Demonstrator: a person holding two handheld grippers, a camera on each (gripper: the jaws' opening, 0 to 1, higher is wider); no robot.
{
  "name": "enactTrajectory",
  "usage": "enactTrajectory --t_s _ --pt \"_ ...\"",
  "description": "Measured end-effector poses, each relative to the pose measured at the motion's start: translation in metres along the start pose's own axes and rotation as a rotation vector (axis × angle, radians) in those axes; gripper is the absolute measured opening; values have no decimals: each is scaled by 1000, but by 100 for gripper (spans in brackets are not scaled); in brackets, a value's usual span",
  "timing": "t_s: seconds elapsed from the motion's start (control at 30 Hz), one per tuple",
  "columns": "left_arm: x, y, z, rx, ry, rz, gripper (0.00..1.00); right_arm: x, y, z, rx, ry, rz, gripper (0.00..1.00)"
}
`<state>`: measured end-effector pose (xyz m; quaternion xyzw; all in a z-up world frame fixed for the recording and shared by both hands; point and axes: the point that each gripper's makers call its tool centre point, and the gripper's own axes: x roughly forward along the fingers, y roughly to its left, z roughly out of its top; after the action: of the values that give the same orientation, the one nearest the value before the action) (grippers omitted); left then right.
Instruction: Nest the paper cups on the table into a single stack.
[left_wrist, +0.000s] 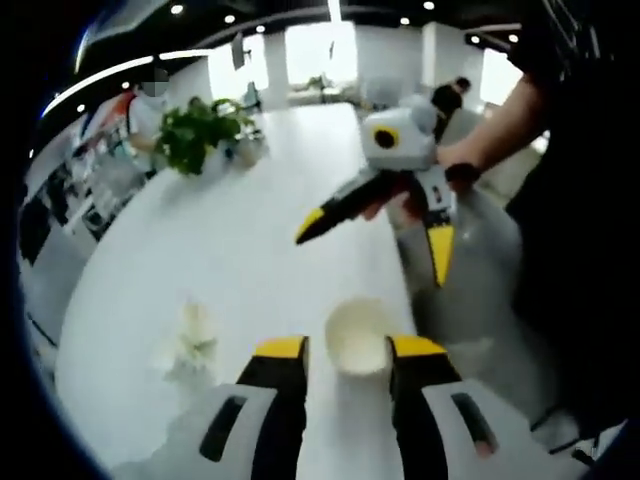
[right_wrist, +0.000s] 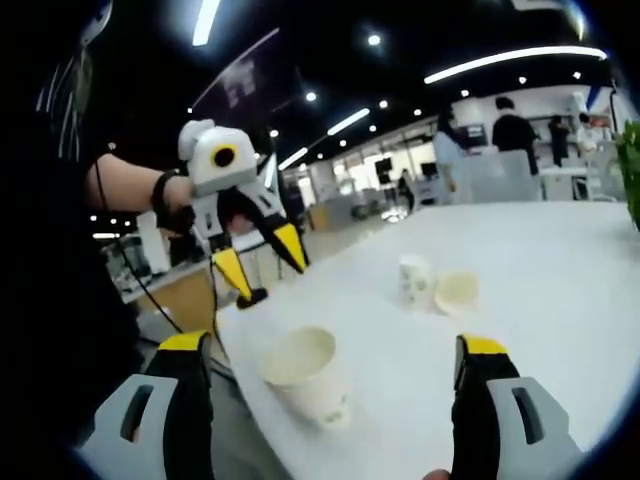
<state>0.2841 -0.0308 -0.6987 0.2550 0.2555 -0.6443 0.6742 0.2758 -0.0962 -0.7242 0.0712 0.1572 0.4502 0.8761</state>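
At the bottom middle of the right gripper view sits a light, squashy paper cup (right_wrist: 303, 384). Both tongs gape open, empty. Pinch its rim softly.

open table (left_wrist: 250, 230) around cups (right_wrist: 432, 285), plant (left_wrist: 195, 135) far.

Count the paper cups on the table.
3: one cup upright between the right tool's jaws, one upright farther off, one on its side beside it.
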Motion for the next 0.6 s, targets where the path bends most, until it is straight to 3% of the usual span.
enactTrajectory --t_s 0.23,0.6 --pt "-17 18 -2 -130 -113 113 46 1 1 0 -1 6 3 99" --pt "-36 32 -20 -250 -187 217 62 2 -3 2 13 15 -7 100"
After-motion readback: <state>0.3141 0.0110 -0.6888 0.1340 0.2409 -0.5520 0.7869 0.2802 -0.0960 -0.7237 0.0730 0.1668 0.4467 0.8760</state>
